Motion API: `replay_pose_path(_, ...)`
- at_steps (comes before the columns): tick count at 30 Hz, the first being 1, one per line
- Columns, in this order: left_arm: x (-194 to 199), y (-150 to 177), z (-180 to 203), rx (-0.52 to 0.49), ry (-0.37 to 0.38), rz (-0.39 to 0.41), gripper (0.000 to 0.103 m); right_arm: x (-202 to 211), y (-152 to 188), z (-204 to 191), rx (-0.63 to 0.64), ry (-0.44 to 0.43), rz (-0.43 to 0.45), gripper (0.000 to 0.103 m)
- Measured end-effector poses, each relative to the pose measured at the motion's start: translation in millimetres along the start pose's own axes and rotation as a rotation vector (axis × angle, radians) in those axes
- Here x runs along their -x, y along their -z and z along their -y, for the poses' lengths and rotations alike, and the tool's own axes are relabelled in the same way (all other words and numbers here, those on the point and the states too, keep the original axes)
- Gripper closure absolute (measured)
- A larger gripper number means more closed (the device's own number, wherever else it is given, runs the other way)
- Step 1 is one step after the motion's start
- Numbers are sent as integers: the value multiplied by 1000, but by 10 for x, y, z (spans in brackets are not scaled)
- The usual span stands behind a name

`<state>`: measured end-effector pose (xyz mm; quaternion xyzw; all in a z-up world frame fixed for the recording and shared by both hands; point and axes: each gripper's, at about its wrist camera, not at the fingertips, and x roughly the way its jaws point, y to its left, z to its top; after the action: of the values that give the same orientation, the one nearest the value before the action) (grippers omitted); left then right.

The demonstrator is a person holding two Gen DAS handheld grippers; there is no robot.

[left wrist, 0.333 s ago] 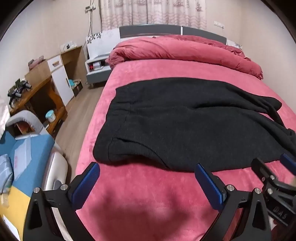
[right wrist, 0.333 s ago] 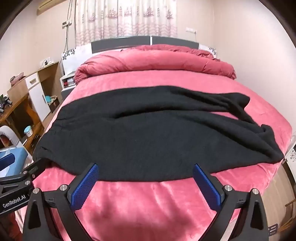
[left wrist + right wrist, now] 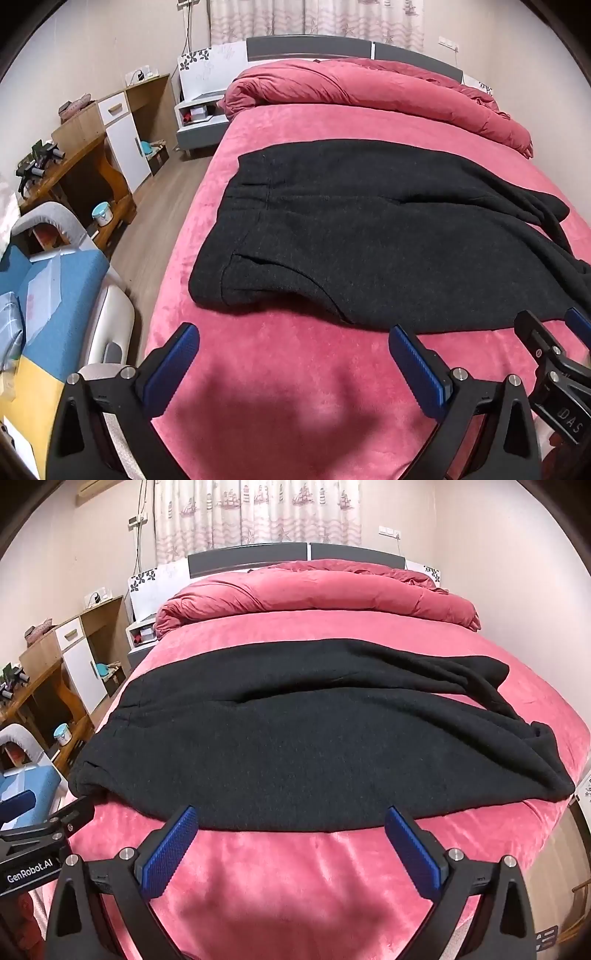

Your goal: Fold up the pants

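Observation:
Black pants (image 3: 369,229) lie spread across a pink bed (image 3: 295,369), waistband at the left, legs running right and bunched at the far right (image 3: 517,738). My left gripper (image 3: 293,363) is open and empty, just in front of the pants' near edge by the waist end. My right gripper (image 3: 291,845) is open and empty, its fingertips at the near edge of the pants (image 3: 295,746) around mid-leg. The right gripper shows at the right edge of the left wrist view (image 3: 546,332); the left gripper shows at the left edge of the right wrist view (image 3: 48,819).
A rolled pink duvet (image 3: 369,88) lies at the head of the bed. Left of the bed are wood floor (image 3: 155,221), a wooden desk (image 3: 74,166), a white nightstand (image 3: 199,114) and a chair with blue and yellow cloth (image 3: 48,302).
Both grippers have edged slightly closer to the pants' near edge. The pants have not moved.

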<state>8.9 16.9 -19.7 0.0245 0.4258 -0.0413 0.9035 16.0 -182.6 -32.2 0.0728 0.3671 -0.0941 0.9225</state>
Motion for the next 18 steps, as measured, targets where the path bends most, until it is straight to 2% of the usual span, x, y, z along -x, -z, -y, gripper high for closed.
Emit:
replay_pose_path(5, -15, 4, -19, -12, 8, 4, 0, 12, 17, 46, -16, -7, -13, 0)
replay_pose_path(7, -4, 5, 57, -18, 7, 5, 0, 122, 70, 89, -21, -10, 14, 0)
replay_pose_path(18, -10, 25, 101, -36, 7, 1, 0, 96, 95, 139, -32, -18, 9, 0)
